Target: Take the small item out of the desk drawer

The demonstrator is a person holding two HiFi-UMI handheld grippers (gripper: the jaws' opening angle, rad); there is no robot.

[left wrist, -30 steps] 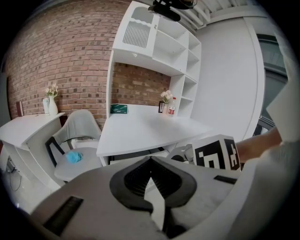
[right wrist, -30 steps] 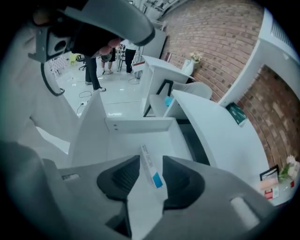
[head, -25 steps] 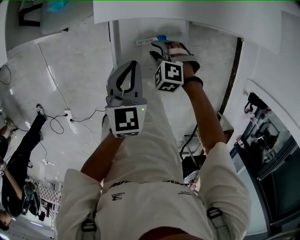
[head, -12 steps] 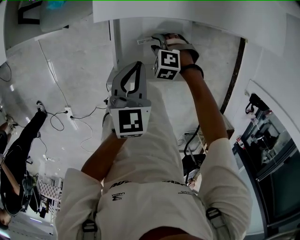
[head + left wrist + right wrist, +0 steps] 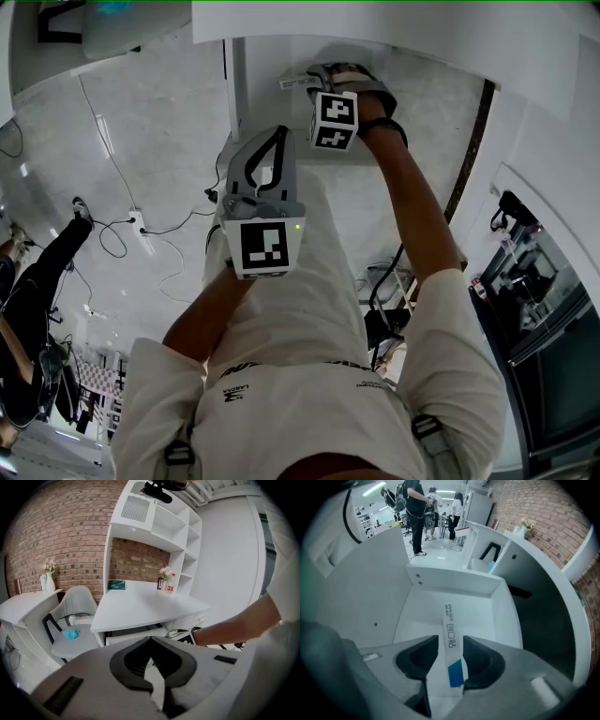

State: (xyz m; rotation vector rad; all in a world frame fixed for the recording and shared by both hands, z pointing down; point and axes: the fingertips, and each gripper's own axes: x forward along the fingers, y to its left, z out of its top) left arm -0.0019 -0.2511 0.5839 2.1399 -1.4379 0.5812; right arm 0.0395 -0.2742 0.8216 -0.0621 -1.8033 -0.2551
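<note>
One strip, straddled but not yet pinched.
I've got the right tool [image 5: 449, 667] half-wide inside the drawer [image 5: 454, 585]. The paper strip [image 5: 451, 634] lies on the drawer floor between its jaws, long axis toward the drawer's back wall. The left tool [image 5: 151, 641] hangs closed and empty outside the drawer, facing the white desk surface [image 5: 140, 604] and the brick wall [image 5: 56, 536].

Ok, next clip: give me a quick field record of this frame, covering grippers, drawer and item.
drawer: open, white inside
item: narrow white strip packet with a blue end, lying on the drawer floor
right gripper: reaching into the drawer, jaws apart on either side of the strip packet, not closed on it
left gripper: outside the drawer, jaws together, nothing between them
</note>
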